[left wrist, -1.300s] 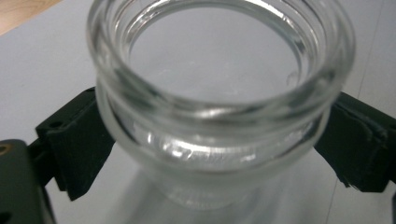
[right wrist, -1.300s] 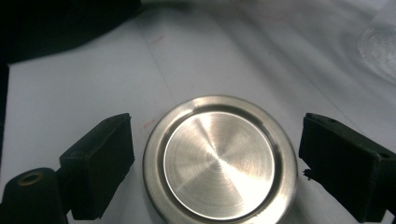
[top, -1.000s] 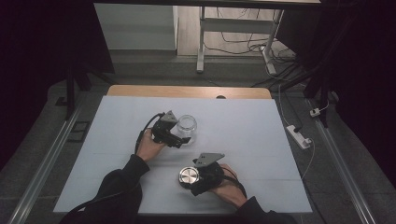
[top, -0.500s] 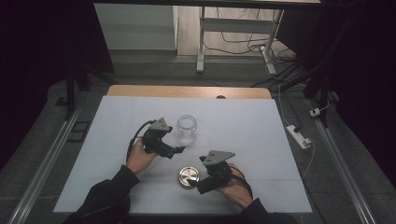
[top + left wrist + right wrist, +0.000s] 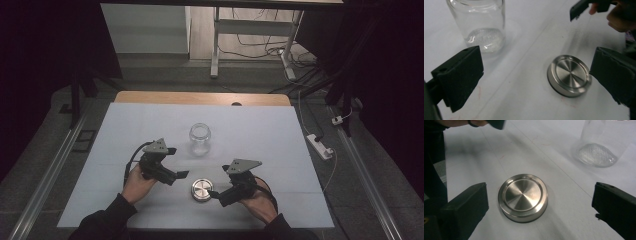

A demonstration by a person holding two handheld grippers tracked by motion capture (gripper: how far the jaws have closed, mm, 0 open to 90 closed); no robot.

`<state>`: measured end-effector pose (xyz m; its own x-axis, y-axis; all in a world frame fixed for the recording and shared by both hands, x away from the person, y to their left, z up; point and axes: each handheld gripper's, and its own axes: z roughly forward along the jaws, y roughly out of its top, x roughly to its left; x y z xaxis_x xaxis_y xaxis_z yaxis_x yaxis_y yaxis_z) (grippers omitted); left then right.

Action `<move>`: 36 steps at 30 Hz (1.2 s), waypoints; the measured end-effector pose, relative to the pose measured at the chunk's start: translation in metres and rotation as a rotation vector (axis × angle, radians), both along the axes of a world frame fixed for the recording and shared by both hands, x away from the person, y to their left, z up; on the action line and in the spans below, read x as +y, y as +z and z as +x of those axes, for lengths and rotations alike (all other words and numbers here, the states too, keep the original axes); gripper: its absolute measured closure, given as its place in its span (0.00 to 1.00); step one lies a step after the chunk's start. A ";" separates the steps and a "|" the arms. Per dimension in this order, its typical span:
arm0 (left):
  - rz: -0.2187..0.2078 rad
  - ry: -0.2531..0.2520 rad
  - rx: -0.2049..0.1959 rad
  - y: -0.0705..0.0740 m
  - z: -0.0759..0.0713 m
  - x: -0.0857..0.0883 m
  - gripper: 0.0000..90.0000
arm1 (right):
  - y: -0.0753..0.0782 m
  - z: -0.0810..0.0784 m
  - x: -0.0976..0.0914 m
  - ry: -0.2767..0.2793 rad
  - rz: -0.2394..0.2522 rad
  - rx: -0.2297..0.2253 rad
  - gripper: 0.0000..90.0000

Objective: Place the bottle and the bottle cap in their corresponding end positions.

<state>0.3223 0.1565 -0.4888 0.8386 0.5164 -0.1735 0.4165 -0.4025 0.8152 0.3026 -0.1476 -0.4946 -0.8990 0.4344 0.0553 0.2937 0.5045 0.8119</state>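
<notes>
We have just let go: both the left gripper (image 5: 176, 162) and right gripper (image 5: 216, 193) spread empty, glass jar (image 5: 199, 138) mid-table, metal lid (image 5: 202, 190) off toward the near edge.

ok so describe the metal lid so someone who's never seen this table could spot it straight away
On the white table, look at the near edge, between the person's two hands. The metal lid lies flat there, apart from the open left gripper and right gripper. It is a low, round, brushed steel disc, unlike the tall clear glass jar standing farther back.
</notes>
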 end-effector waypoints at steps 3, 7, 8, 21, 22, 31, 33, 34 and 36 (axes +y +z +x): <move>-0.010 -0.003 0.000 0.001 -0.009 0.007 0.00 | 0.002 -0.001 -0.004 -0.021 -0.004 -0.011 0.00; -0.025 0.012 0.000 0.003 -0.021 0.017 0.00 | 0.007 -0.002 -0.011 -0.043 -0.005 -0.024 0.00; -0.028 0.017 0.001 0.003 -0.024 0.021 0.00 | 0.008 -0.003 -0.013 -0.049 -0.004 -0.028 0.00; -0.014 0.101 0.016 -0.003 -0.060 0.059 0.00 | 0.014 -0.016 -0.045 -0.133 -0.029 -0.070 0.00; -0.012 0.105 0.020 -0.004 -0.062 0.061 0.00 | 0.014 -0.017 -0.048 -0.142 -0.031 -0.074 0.00; -0.022 0.153 0.032 -0.008 -0.082 0.081 0.00 | 0.017 -0.027 -0.074 -0.215 -0.016 -0.068 0.00; -0.022 0.169 0.032 -0.009 -0.086 0.087 0.00 | 0.016 -0.028 -0.080 -0.224 -0.018 -0.064 0.00; -0.023 0.178 0.032 -0.009 -0.089 0.089 0.00 | 0.016 -0.029 -0.083 -0.229 -0.021 -0.066 0.00; -0.025 0.197 0.032 -0.010 -0.094 0.095 0.00 | 0.016 -0.031 -0.088 -0.249 -0.029 -0.072 0.00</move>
